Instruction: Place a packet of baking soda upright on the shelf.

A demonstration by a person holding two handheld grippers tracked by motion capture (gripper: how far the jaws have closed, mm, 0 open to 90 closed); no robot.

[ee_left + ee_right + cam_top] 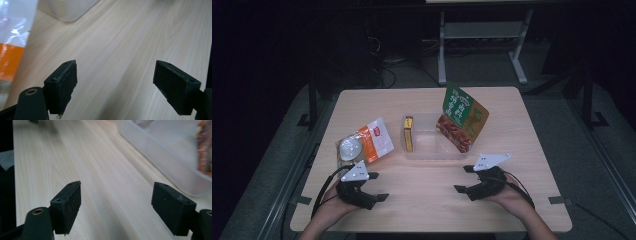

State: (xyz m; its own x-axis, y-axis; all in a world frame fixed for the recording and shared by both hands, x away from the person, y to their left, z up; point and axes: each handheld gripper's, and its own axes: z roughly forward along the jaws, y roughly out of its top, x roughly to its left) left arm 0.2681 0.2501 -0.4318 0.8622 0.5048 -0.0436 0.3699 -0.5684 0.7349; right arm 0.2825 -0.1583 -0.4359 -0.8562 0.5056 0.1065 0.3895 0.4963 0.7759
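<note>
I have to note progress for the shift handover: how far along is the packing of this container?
Done: the small yellow box lies in the clear plastic container, and the green and red snack bag leans in its right end. In hand: nothing; the left gripper and right gripper are open over the wooden table. Left: the orange and white pouch lies outside.

Dim, dark-edged high view; both gripper views brighter, backgrounds softly blurred.

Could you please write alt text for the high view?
A person's left gripper and right gripper, both open, rest on a wooden table before a clear tub holding a green-and-red packet; an orange-and-white pouch lies left.
</note>
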